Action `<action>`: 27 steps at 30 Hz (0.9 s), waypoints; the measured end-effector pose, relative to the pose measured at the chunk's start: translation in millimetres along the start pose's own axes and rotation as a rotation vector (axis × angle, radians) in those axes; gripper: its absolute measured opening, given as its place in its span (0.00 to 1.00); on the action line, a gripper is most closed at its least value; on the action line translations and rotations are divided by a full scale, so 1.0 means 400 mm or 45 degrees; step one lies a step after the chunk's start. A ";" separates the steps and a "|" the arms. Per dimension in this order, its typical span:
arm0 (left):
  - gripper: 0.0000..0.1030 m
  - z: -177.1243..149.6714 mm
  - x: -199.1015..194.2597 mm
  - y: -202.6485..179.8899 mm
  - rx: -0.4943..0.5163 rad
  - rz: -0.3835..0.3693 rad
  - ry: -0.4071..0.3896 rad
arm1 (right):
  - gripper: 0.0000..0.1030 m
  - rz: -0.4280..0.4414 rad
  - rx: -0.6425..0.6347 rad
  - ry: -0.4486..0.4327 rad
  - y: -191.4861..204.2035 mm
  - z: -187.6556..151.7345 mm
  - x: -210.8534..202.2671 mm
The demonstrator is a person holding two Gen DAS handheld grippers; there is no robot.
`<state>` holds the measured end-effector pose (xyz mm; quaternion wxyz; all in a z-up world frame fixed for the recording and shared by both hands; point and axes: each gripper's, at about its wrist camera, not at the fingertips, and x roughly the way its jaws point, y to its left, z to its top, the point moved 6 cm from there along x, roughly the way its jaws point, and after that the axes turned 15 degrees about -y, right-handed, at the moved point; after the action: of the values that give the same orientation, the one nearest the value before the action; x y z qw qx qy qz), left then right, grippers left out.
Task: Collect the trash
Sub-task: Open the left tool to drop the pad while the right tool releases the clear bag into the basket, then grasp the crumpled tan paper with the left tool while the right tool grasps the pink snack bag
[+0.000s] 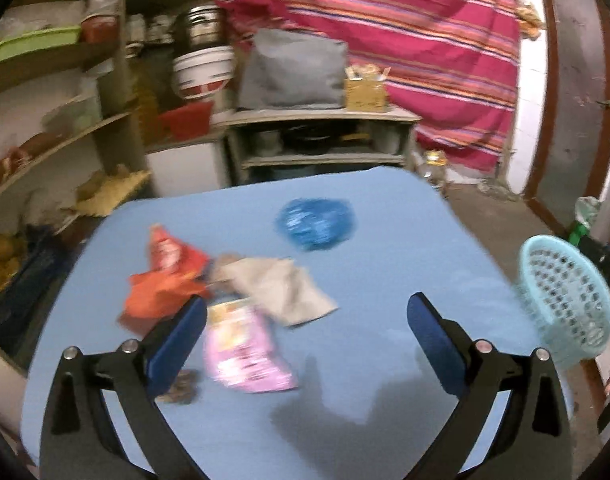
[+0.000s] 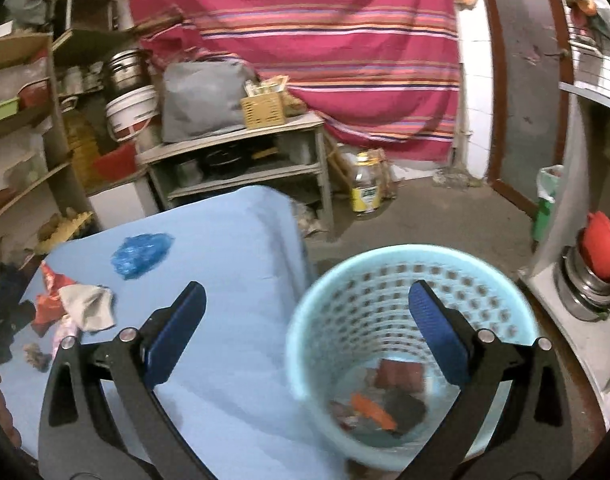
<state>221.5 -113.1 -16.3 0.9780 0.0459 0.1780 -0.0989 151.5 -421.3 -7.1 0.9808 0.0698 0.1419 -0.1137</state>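
Blue cloth covers the table (image 1: 385,240), and on it the trash lies in a loose group. From the left wrist camera I see an orange-red snack wrapper (image 1: 165,276) at the left, touching a crumpled grey-beige piece (image 1: 277,284) that looks like paper or cloth; the blur does not let me say which. Just in front of these lies a pink printed packet (image 1: 245,352), and a small brown scrap (image 1: 181,388) sits beside it, partly behind the left finger. A crumpled blue plastic bag (image 1: 315,222) lies apart from the group, farther back on the table.

The left gripper (image 1: 307,316) hovers above the table with its two blue-padded fingers spread wide, and nothing is between them. The pink packet is near its left finger but is not gripped.

The right gripper (image 2: 305,308) is also wide open and holds nothing. It hangs over the near right edge of the table, with its right finger above the mouth of a light blue perforated waste basket (image 2: 325,308). The basket stands beside the table, on the right, and already has some trash at the bottom: a dark red-brown piece (image 2: 399,374), an orange piece (image 2: 373,406) and something dark next to them.

Behind the table stand a low grey shelf unit (image 1: 321,136) and wooden shelves (image 1: 65,132) at the left. A red striped cloth (image 1: 405,48) hangs over the back wall.
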 end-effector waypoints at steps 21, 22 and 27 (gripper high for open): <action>0.96 -0.243 0.086 0.332 -0.102 0.150 0.229 | 0.96 0.150 -0.218 0.145 0.377 -0.147 0.121; 0.96 -0.247 0.088 0.335 -0.129 0.142 0.242 | 0.96 0.153 -0.217 0.154 0.385 -0.154 0.124; 0.96 -0.260 0.095 0.343 -0.175 0.131 0.271 | 0.96 0.167 -0.254 0.191 0.436 -0.184 0.142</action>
<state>250.0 26.9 -119.3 0.9581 -0.0018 0.2846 -0.0307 227.5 -252.3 -75.7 0.9749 -0.0106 0.2205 -0.0293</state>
